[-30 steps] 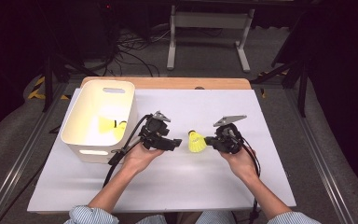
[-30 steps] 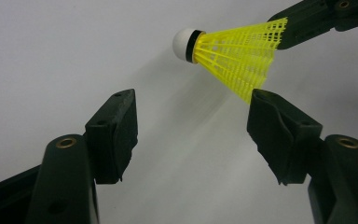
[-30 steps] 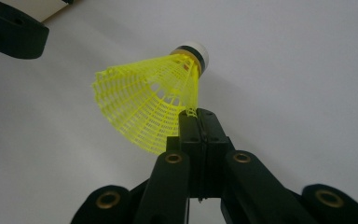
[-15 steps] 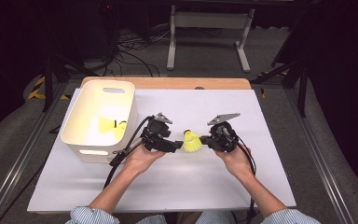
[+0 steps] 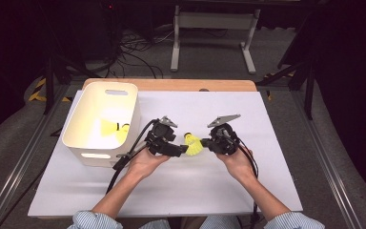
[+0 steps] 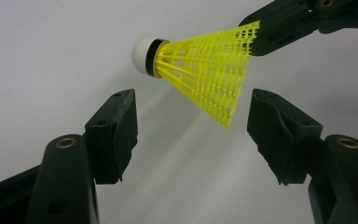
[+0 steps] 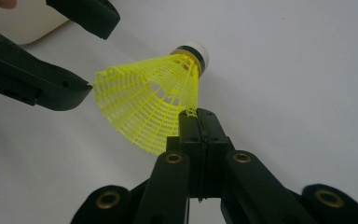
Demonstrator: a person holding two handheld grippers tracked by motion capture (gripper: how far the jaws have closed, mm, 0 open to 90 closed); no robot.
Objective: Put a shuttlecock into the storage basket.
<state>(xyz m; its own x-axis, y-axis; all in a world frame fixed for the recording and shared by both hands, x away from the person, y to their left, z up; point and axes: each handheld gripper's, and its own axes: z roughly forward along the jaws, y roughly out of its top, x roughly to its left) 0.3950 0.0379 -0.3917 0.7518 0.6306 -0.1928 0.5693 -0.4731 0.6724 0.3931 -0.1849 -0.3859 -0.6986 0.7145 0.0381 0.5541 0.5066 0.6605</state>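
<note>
the shuttlecock (image 6: pixel 200 77) is a yellow mesh skirt with a white cork tip and a black band, held above the white table (image 5: pixel 276 186) between the two grippers. the right gripper (image 7: pixel 198 122) has its jaws pressed together on the skirt's rim. the left gripper (image 6: pixel 193 128) stands wide apart with the skirt just ahead of its gap, touching neither jaw. bare table lies all around; the cream bin (image 5: pixel 76 143), holding more yellow shuttlecocks (image 5: pixel 109 128), sits near the left hand (image 5: pixel 143 164). since a second ago the grippers have closed in toward each other.
</note>
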